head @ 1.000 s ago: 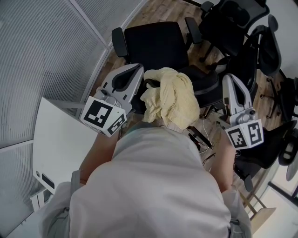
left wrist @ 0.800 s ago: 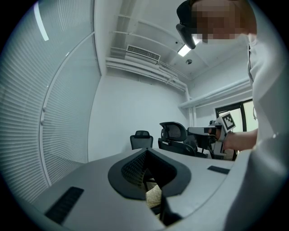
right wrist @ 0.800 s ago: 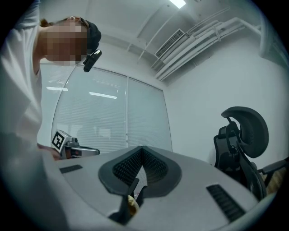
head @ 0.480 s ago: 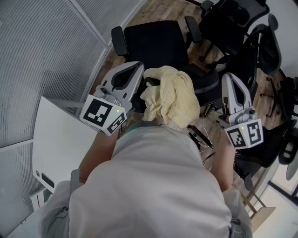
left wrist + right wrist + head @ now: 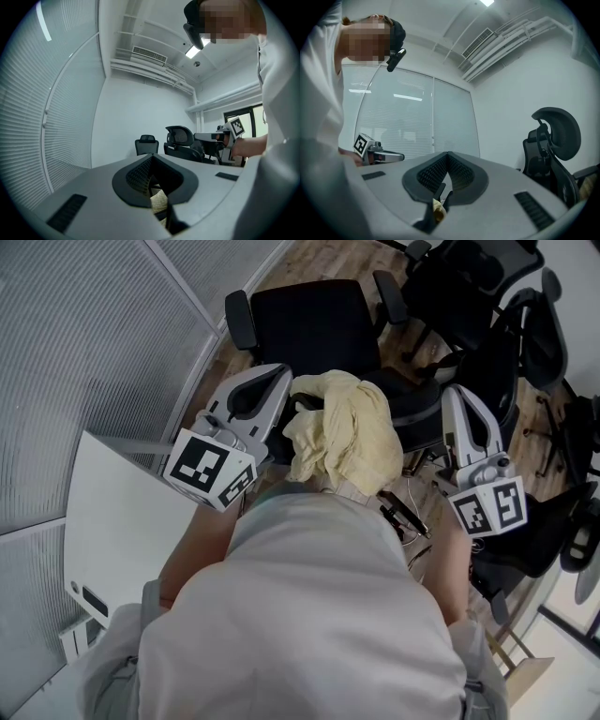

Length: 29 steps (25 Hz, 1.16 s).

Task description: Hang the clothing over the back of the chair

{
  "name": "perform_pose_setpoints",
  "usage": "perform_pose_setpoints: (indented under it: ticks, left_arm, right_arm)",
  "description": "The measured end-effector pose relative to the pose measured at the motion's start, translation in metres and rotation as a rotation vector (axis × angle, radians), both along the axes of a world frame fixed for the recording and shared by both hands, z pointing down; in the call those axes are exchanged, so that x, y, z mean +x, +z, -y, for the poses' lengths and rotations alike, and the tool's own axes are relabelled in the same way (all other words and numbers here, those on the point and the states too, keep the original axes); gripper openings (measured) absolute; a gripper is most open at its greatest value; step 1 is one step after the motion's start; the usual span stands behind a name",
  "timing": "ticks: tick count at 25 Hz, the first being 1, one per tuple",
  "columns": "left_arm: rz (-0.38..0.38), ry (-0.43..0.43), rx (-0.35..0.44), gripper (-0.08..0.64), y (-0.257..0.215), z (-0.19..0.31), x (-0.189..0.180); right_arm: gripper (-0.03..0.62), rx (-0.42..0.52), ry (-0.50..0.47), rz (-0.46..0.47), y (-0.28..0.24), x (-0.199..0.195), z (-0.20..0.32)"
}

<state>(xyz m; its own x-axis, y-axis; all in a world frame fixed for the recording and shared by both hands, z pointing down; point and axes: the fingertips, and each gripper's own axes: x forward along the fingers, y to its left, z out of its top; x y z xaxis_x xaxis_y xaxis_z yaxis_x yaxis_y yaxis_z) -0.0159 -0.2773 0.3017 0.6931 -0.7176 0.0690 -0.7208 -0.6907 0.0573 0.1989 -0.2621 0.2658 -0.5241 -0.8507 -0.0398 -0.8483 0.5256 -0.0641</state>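
Both grippers are up in front of the person's white shirt [image 5: 309,615], level, and the pale yellow clothing [image 5: 342,437] is bunched in a crumpled heap between them, just off the chest. In its own view the left gripper [image 5: 161,211] is clenched, with a fold of that yellow fabric caught between its dark jaws. Over to the right gripper [image 5: 439,201]: clamped too, and a small wad of the same yellow cloth is pinched right at the tips. So that's a grip at each side. From the head view, the marker cubes sit nearest the body and the grey shells point away toward the black office chair [image 5: 314,329]. Its seat and two armrests lie straight ahead on the wooden floor [image 5: 328,263]. A dark curved edge with a grey band [image 5: 417,413] shows just right of the bundle, and it may be the top of the chair's back. From this steep angle I can't tell whether the cloth touches it or hangs clear above. More black chairs [image 5: 487,296] crowd the upper right. A white tabletop [image 5: 112,531] sits at the person's left, under the slatted blinds [image 5: 84,352].
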Motion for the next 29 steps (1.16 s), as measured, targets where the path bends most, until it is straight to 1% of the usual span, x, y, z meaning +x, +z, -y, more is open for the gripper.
perform_pose_setpoints:
  ticks: [29]
  left_arm:
    - [0.001, -0.017, -0.009, 0.014, 0.0027, -0.0031, -0.0023]
  right_arm:
    - [0.021, -0.001, -0.012, 0.005, 0.0028, -0.0056, 0.0000]
